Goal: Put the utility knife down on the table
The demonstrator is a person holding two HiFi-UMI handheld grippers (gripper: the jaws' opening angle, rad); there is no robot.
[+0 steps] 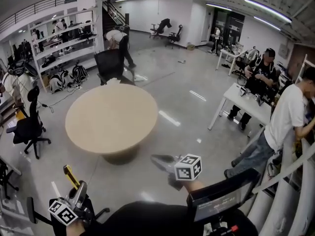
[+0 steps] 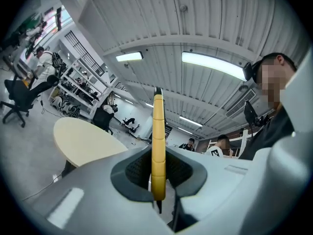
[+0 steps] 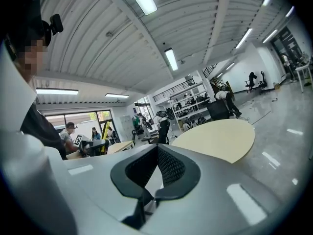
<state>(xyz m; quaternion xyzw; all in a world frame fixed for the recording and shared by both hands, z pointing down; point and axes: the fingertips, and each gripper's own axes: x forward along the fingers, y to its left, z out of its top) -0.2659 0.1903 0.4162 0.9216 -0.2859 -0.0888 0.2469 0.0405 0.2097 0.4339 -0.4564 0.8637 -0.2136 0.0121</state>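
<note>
While the left gripper [image 2: 157,173] is clamping the knife [image 2: 158,131]...
right gripper [image 3: 155,173] is hanging closed and empty, table [image 1: 112,117] well ahead.

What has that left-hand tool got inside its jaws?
A yellow utility knife, standing upright, clamped between the jaws of the left gripper. Whatever continues below the grip is covered by the gripper's own body.

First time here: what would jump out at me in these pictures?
A yellow utility knife sticks up, clamped in the left gripper's jaws, at the head view's lower left. Ahead, a big round beige table stands in the middle of the grey floor.
</note>
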